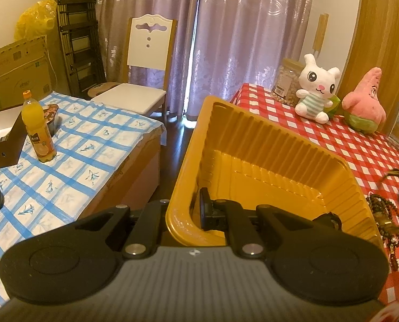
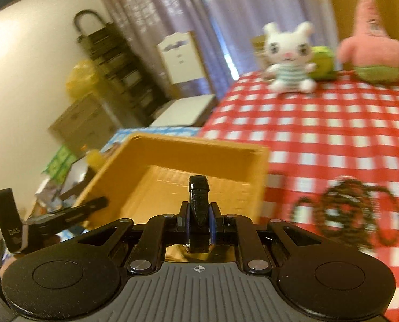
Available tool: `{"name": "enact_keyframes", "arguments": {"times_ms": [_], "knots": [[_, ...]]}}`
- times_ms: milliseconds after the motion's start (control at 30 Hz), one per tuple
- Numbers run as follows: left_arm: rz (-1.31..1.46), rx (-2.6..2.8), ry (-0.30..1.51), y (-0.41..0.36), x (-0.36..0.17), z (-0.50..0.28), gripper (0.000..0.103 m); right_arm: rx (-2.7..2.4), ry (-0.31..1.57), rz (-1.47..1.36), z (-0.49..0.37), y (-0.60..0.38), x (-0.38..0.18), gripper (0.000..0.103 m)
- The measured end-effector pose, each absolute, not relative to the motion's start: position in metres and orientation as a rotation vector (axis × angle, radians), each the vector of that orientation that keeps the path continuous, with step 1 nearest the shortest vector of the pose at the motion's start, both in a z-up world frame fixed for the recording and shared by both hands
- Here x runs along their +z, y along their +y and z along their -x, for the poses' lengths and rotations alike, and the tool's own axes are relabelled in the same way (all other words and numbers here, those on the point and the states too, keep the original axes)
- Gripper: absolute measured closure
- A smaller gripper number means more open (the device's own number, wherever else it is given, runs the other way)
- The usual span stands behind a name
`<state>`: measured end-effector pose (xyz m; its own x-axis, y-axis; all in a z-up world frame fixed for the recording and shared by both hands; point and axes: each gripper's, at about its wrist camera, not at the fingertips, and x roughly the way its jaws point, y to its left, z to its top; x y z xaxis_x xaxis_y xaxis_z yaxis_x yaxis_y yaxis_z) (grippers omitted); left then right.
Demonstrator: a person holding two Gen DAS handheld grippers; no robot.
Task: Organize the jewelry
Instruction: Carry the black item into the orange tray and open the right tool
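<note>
Left gripper (image 1: pixel 190 212): clamped on yellow tray (image 1: pixel 266 145) wall.
Right gripper (image 2: pixel 198 221): clamped on black strap (image 2: pixel 198 204), above tray.
Left: bead strings (image 2: pixel 344 209) beside tray, on surface (image 2: pixel 320 123).

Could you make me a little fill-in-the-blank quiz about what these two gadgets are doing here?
1. The left gripper clamps the rim of the ribbed ____ plastic tray.
2. The right gripper pinches a glossy ____ strap.
3. The dark bead necklaces lie on the red-and-white ____ tablecloth.

Missing words: yellow; black; checked
</note>
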<state>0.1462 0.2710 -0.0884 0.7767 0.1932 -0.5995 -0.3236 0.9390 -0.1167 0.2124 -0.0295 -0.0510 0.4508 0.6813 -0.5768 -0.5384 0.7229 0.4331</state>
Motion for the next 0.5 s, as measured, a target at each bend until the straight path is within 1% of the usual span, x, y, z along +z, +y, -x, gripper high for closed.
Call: {"name": "enact_keyframes", "arguments": {"times_ms": [233,500], "knots": [[0.225,0.266,0.626,0.273,-0.089,-0.145,0.095,0.793,0.863,-0.196,-0.226,0.024,-0.074,0.089],[0.230,0.257,0.633,0.274,-0.088,-0.145,0.095,0.787,0.925,-0.155,-0.229,0.058,-0.099,0.089]]}}
